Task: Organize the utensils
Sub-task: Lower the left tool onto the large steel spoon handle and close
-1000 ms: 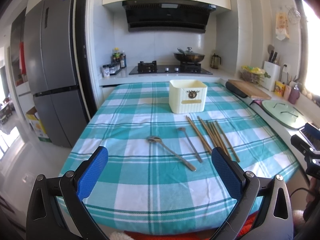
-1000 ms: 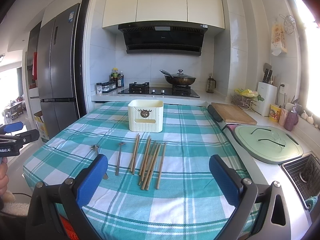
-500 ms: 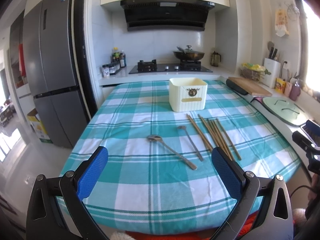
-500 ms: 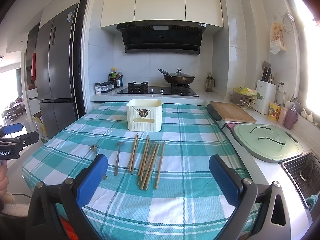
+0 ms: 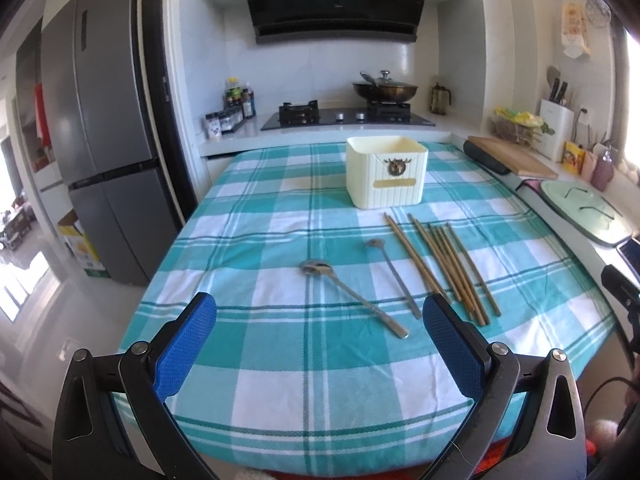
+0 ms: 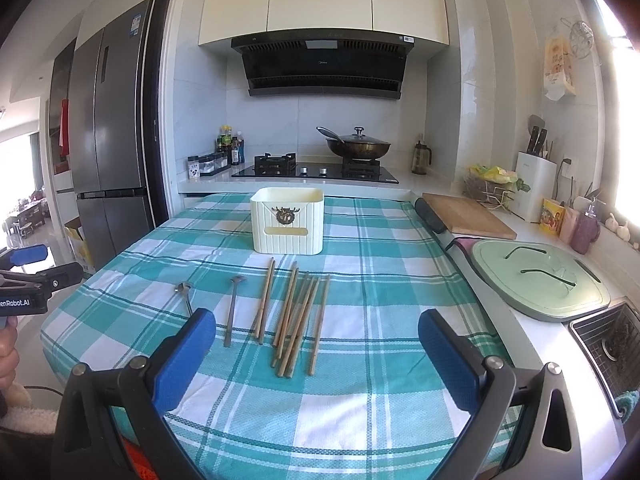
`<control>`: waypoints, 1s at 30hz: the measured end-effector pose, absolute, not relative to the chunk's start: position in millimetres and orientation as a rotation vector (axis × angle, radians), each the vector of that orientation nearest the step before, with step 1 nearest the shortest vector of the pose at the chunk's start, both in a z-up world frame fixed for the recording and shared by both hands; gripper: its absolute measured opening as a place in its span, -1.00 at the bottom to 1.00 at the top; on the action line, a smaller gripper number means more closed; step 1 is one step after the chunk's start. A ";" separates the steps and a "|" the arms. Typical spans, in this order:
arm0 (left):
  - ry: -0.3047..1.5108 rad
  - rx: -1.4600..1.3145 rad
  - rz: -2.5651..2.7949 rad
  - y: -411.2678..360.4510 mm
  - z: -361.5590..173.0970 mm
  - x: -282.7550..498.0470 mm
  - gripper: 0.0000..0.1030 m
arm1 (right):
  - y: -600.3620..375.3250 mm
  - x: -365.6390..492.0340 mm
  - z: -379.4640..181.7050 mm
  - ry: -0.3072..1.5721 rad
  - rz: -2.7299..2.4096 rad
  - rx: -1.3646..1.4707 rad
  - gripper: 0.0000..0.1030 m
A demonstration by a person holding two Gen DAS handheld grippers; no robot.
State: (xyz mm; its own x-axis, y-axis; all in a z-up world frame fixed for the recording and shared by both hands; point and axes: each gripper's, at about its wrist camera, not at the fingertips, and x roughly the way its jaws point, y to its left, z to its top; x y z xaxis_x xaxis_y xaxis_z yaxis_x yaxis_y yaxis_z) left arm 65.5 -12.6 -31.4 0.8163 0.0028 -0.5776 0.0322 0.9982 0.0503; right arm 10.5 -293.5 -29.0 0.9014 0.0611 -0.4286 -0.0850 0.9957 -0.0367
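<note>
On the checkered tabletop (image 5: 256, 364), thin stiff chopsticks (image 6: 296, 316) look light and slippery; grip mid-length. Both hand-held grippers gape empty.

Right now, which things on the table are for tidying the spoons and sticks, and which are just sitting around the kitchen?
For the job:
chopsticks
big spoon
small spoon
cream holder box

Just sitting around:
wok
cutting board
green lid
knife block
fridge
</note>
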 end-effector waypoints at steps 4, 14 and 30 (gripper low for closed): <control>0.644 0.088 0.012 -18.5 -38.8 87.7 0.99 | -292.9 20.1 -30.3 0.455 0.070 -0.058 1.00; 0.709 0.115 0.023 -30.2 -58.1 130.4 1.00 | -304.0 53.8 -41.6 0.513 0.031 -0.053 1.00; 0.984 -0.088 0.039 -28.8 -141.7 203.0 0.99 | -331.9 147.4 -101.8 0.705 0.000 -0.075 1.00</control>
State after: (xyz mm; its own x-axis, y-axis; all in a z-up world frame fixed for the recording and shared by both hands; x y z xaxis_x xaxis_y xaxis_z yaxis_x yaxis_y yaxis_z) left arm 203.0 -28.8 -141.7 0.5532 -0.0067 -0.8330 -0.0727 0.9958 -0.0562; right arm 147.4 -331.9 -101.8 0.7614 -0.0256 -0.6477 -0.0248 0.9973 -0.0685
